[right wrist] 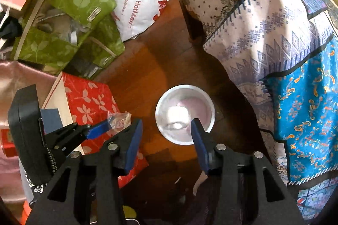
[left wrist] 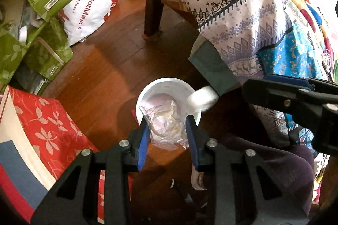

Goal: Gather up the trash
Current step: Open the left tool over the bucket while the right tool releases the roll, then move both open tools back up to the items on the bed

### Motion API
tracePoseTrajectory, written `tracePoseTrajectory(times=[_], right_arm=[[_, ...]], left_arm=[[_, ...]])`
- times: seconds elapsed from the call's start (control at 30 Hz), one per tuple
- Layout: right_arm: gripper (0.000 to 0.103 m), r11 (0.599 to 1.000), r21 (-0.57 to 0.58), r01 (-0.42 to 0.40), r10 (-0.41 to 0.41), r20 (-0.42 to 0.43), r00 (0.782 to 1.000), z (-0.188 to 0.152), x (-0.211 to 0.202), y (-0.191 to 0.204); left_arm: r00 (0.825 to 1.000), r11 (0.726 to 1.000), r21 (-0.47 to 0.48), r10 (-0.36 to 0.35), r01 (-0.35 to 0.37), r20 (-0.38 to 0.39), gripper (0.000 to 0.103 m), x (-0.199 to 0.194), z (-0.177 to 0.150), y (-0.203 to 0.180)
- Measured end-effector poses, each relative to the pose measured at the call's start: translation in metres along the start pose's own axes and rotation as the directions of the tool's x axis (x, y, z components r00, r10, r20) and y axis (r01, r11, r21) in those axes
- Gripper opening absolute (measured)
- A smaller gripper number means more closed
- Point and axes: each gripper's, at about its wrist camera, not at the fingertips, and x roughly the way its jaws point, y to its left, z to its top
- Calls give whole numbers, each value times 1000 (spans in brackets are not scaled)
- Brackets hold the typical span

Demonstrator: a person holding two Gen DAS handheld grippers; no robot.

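Over the white bucket (left wrist: pixel 166 85) on the wood floor (left wrist: pixel 109 68), my left claw (left wrist: pixel 166 130) is pinching a crumpled clear plastic wrapper (left wrist: pixel 166 127), holding it above the opening so it should drop inside. My right claw (right wrist: pixel 165 134) is hanging spread and empty above the same bucket; a blurred white lump (left wrist: pixel 202 99) is falling in below it.

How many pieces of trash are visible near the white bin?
2. A clear plastic wrapper is held in the left gripper; a blurred white piece is over the rim of the white bin. Others may be hidden.
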Motion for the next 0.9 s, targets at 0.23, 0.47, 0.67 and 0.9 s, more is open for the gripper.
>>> tracePoseTrajectory(times=[0.23, 0.47, 0.67, 0.9], right_arm=[[44, 999, -10, 48, -48, 59, 997, -3, -21, -9], [44, 997, -4, 76, -74, 157, 985, -16, -55, -14], [44, 995, 5, 103, -100, 301, 948, -32, -103, -13], [44, 986, 14, 165, -149, 513, 845, -64, -175, -11]], left_arm=[[1000, 1000, 6, -14, 14, -8, 46, 1, 13, -10], [999, 999, 32, 12, -13, 44, 47, -22, 11, -22], [987, 998, 58, 15, -24, 158, 47, -68, 4, -31], [937, 996, 87, -29, -2, 348, 47, -146, -7, -55]])
